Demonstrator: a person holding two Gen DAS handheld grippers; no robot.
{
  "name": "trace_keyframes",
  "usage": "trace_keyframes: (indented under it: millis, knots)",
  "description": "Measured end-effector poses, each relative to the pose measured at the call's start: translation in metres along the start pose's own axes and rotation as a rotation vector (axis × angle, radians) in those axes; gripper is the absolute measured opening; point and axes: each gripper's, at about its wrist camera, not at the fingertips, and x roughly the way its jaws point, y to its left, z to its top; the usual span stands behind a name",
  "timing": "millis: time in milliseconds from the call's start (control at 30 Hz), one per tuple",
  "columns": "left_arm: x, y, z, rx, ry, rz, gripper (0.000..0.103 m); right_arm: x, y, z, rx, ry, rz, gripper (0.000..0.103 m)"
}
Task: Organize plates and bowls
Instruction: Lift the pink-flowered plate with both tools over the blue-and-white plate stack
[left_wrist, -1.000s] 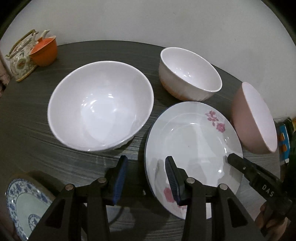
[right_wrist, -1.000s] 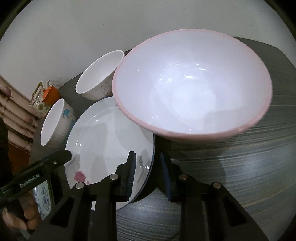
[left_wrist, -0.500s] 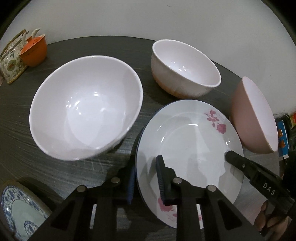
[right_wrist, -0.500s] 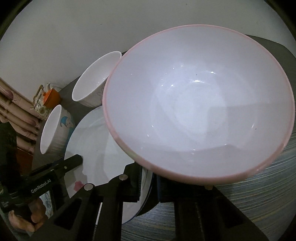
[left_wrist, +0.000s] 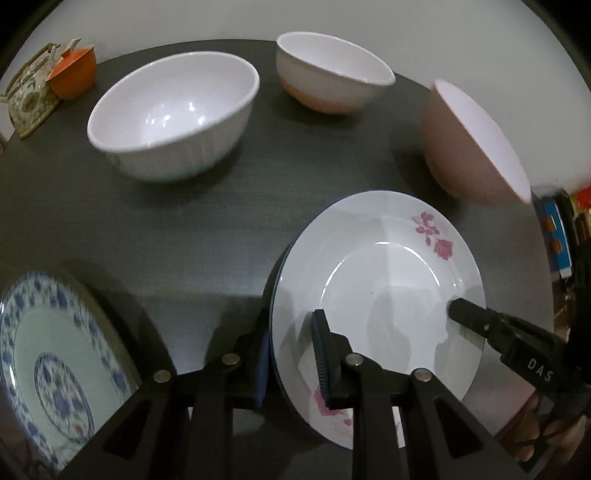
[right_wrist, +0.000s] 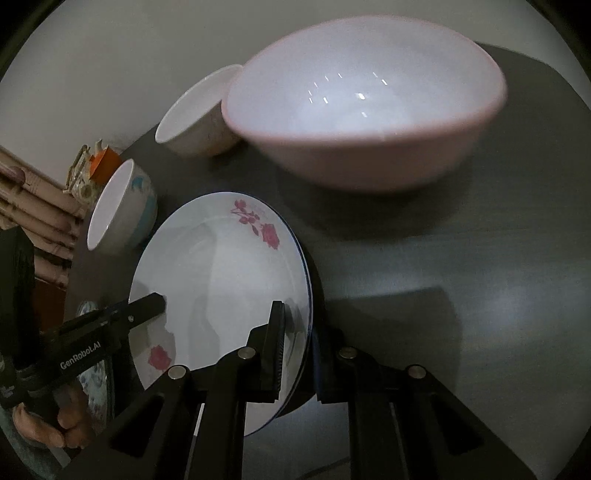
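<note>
both grippers, left gripper (left_wrist: 291, 354) and right gripper (right_wrist: 295, 350), clamp opposite rims of the rose-printed plate (left_wrist: 384, 266) above the dark table (left_wrist: 221, 206), near three bowls.

left gripper (left_wrist: 291, 356): black, blue pads, silver screws | right gripper (right_wrist: 297, 350): black, same

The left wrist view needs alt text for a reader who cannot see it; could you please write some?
The left gripper is clamped on the near rim of a white plate with pink flowers, and the right gripper grips its far rim. Three bowls stand behind on the dark table; a blue-patterned plate sits lower left.
</note>
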Motion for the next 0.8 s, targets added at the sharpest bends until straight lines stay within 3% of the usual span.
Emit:
trace_keyframes:
  millis: [233,500,800]
  knots:
    - [-0.004,-0.010,-0.039,0.016,0.042,-0.019,0.021,-0.010,0.002,-0.034,0.004,0.066,-0.017,0.014]
    - [-0.004,-0.013,-0.045,0.049,0.061,-0.040,0.021,-0.012,0.013,-0.055,-0.004,0.104,-0.016,0.016]
    - [-0.016,-0.008,-0.059,0.066,0.030,-0.035,0.021,-0.012,0.018,-0.060,-0.008,0.118,-0.028,0.016]
